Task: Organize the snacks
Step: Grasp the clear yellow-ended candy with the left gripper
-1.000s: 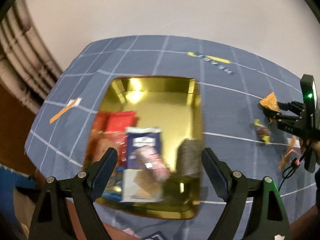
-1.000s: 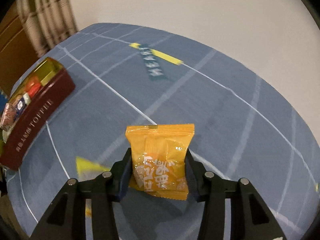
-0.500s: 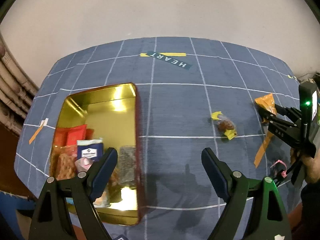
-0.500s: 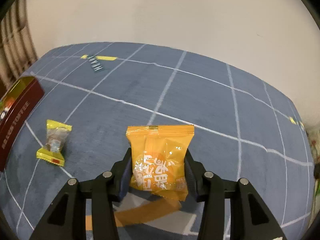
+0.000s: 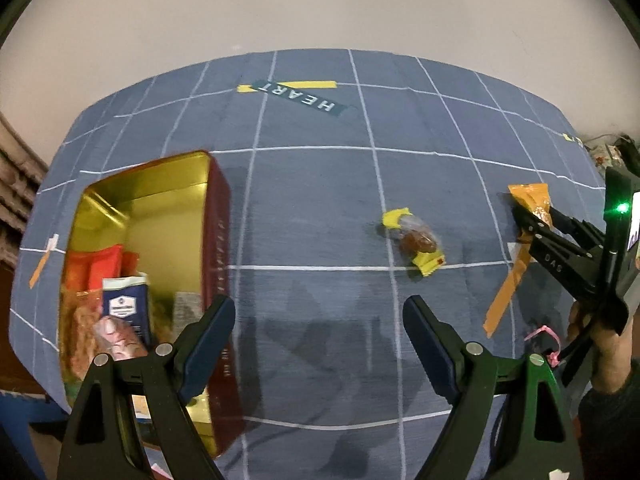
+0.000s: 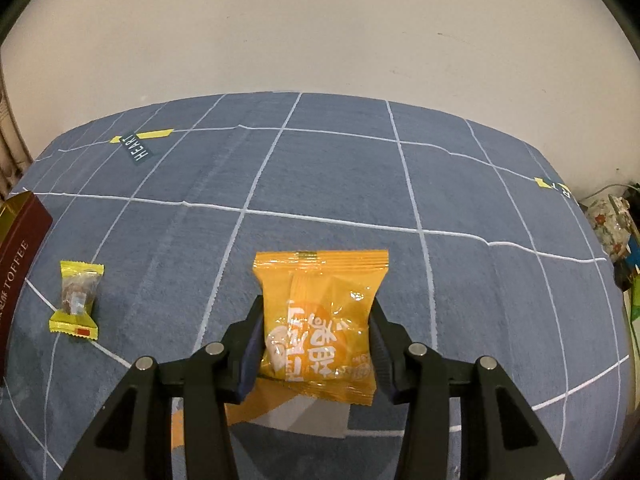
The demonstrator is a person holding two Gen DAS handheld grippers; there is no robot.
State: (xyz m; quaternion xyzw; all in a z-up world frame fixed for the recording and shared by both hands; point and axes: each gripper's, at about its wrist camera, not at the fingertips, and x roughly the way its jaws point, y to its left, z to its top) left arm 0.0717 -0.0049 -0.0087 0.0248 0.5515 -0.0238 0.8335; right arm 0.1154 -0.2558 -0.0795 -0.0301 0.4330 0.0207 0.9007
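Right wrist: right gripper (image 6: 316,344) pinching orange packet (image 6: 320,320); left gripper (image 5: 320,340) spread, empty; yellow candy (image 5: 416,240) ahead, probably toffee.

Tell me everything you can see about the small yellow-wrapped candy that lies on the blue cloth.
The small candy lies flat on the blue gridded cloth, loose and touched by no gripper. Its wrapper looks like thin plastic: clear in the middle, showing a brown lump inside, with yellow crimped ends, and a small red mark on one of them. It sits between the dark red tin and the right gripper, which holds an orange packet. One white grid line passes just beside one end of it.
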